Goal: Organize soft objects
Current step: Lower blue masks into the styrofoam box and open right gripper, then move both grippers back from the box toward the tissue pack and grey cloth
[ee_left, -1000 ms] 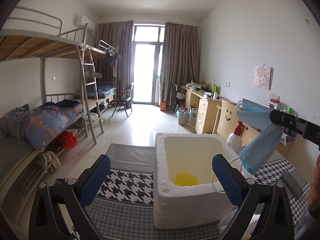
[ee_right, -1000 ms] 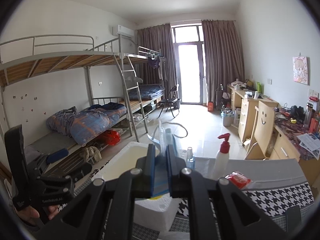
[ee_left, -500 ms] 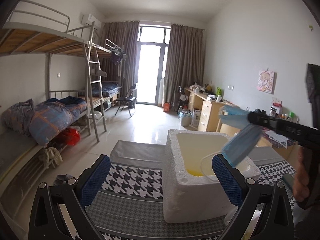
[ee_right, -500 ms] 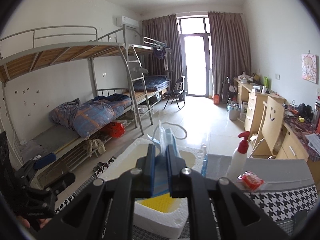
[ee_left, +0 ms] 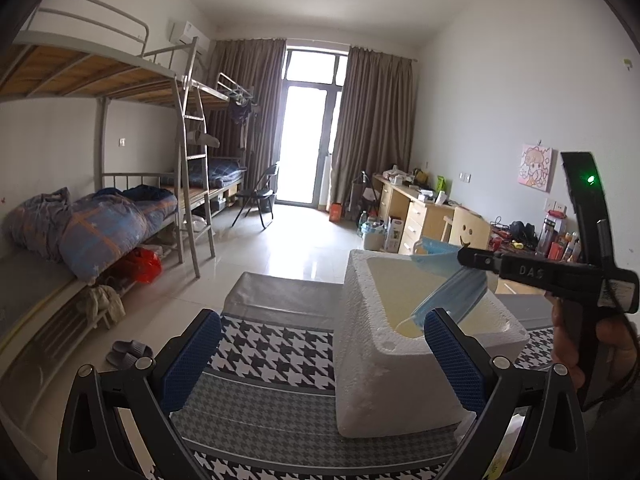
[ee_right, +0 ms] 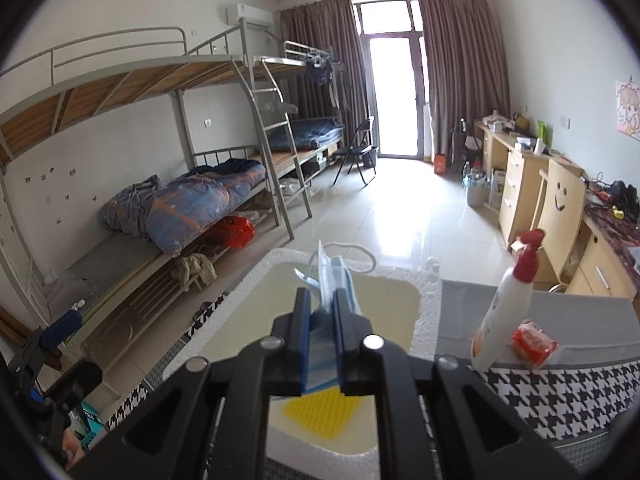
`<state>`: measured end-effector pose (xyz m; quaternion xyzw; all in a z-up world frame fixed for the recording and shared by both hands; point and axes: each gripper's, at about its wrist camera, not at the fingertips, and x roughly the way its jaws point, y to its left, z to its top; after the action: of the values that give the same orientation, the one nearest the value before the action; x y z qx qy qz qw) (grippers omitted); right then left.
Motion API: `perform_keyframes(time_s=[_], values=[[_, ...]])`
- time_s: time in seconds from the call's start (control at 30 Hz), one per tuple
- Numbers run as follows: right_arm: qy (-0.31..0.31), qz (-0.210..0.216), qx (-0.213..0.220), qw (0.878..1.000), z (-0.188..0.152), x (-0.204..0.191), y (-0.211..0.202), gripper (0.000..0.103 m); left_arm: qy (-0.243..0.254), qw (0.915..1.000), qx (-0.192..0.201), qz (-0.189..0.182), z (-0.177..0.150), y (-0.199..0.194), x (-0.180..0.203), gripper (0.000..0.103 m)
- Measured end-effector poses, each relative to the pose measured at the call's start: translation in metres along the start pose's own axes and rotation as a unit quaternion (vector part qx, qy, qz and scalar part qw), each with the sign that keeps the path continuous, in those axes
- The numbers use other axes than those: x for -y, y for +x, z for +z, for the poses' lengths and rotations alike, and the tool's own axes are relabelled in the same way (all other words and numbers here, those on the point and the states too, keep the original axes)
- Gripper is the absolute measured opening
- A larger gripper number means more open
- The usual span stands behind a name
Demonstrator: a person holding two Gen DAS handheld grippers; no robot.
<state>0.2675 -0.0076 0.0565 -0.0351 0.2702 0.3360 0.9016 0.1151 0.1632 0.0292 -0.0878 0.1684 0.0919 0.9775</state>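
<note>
My right gripper [ee_right: 322, 300] is shut on a blue face mask [ee_right: 334, 284] and holds it above the open white foam box [ee_right: 428, 292]. In the left wrist view the mask [ee_left: 452, 296] hangs from the right gripper [ee_left: 464, 258] over the box [ee_left: 384, 356], its ear loop dangling inside. A yellow sponge-like pad [ee_right: 320, 414] lies on the box floor. My left gripper [ee_left: 320, 352] is open and empty, low in front of the box's left side.
The box stands on a houndstooth cloth [ee_left: 276, 348] over a table. A white pump bottle with red top [ee_right: 508, 304] and a red packet [ee_right: 532, 344] stand right of the box. Bunk beds [ee_left: 100, 216] are left, desks [ee_left: 416, 212] right.
My right gripper has carried the mask leftward and lower, from beside the box to over its opening. The left gripper has drifted left and stays open.
</note>
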Motion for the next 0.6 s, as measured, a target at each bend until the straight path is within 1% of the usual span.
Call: perform_keyframes(time_s=[0.03, 0.1, 0.13, 0.17, 0.2, 0.23, 0.27, 0.47, 0.6], values=[[-0.003, 0.000, -0.002, 1.000, 0.000, -0.001, 0.003, 0.014, 0.000, 1.0000, -0.001, 0.000, 0.000, 0.000, -0.001, 0.102], [-0.013, -0.006, -0.006, 1.000, 0.000, -0.005, 0.006, 0.019, 0.001, 1.0000, 0.000, 0.002, -0.001, -0.001, -0.001, 0.102], [-0.019, -0.006, -0.008, 1.000, 0.000, -0.008, 0.008, 0.029, 0.000, 1.0000, 0.000, 0.002, -0.001, -0.001, -0.002, 0.102], [-0.019, -0.005, -0.011, 1.000, 0.000, -0.009, 0.008, 0.045, 0.000, 1.0000, 0.000, 0.003, -0.001, -0.001, -0.002, 0.102], [-0.017, -0.001, -0.013, 1.000, 0.000, -0.009, 0.008, 0.054, 0.001, 1.0000, -0.001, 0.002, -0.002, -0.001, -0.003, 0.102], [-0.015, 0.002, -0.011, 1.000, -0.001, -0.009, 0.007, 0.068, 0.001, 1.0000, -0.001, 0.001, -0.001, 0.000, -0.003, 0.102], [-0.013, 0.005, -0.006, 1.000, -0.001, -0.008, 0.005, 0.073, 0.001, 1.0000, -0.001, 0.001, -0.001, 0.001, -0.002, 0.102], [-0.014, 0.010, -0.002, 1.000, -0.003, -0.007, -0.002, 0.075, 0.005, 0.9998, -0.007, -0.015, -0.002, 0.000, 0.003, 0.102], [-0.014, 0.011, 0.008, 1.000, -0.005, -0.006, -0.013, 0.075, 0.004, 0.9999, -0.003, -0.016, -0.002, -0.002, 0.006, 0.102]])
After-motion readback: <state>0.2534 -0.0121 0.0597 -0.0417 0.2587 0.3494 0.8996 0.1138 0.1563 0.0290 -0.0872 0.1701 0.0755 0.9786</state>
